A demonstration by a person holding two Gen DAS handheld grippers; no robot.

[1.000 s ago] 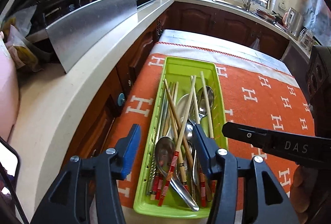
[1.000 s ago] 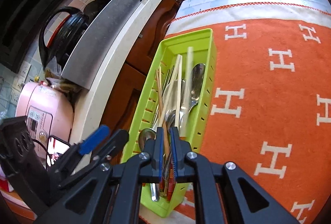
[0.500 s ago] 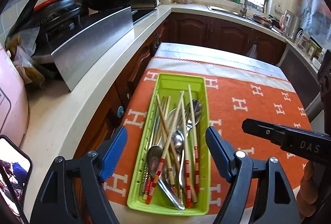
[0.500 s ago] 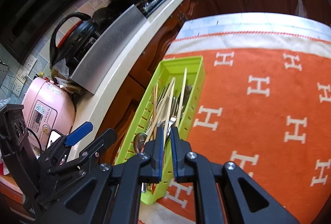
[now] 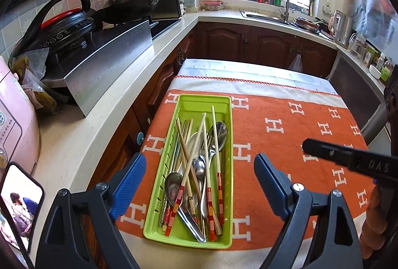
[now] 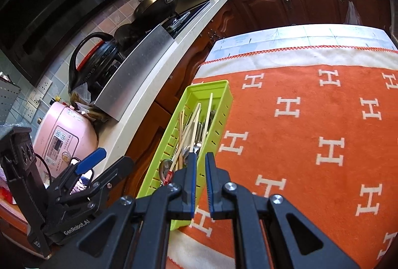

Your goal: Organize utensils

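On my far left a phone (image 5: 18, 204) leans at the counter's (image 5: 82, 134) edge, beside the pink cooker (image 5: 15, 124). My left gripper (image 5: 199, 182) hangs above the near end of the green tray (image 5: 225, 199), its jaws wide and opening, with nothing pressed between the blue pads (image 5: 129, 182). The tray lies on the orange cloth (image 5: 286, 124), along its left edge, holding chopsticks (image 5: 192, 157) and spoons (image 5: 219, 134) in a loose pile (several crossing one another). Further right, my right gripper (image 6: 199, 184) is nearly closed, a narrow slit, and empty, above the tray's near right corner.
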